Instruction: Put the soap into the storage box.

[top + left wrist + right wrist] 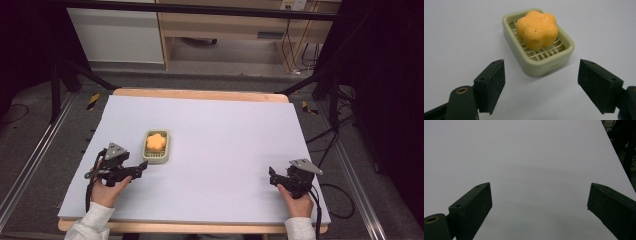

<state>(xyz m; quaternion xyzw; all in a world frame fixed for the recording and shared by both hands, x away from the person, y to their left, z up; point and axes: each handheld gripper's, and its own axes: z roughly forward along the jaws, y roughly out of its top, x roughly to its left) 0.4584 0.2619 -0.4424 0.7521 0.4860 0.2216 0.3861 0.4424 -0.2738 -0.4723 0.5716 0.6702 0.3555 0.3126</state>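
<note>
An orange flower-shaped soap [156, 142] [537, 28] lies in a pale green slatted soap dish [156, 158] [541, 66] left of the table's middle. My left gripper [141, 168] [541, 83] is just short of the dish, pointing at it, open, its jaws wide apart with nothing between them. My right gripper [271, 177] [539, 207] rests near the front right of the table, open and empty, facing bare mat.
A pale lilac mat [225, 135] [529, 157] covers the wooden table [200, 94]. Dark frame legs and cables stand on the floor beside the table, and a wooden cabinet [225, 25] is behind it.
</note>
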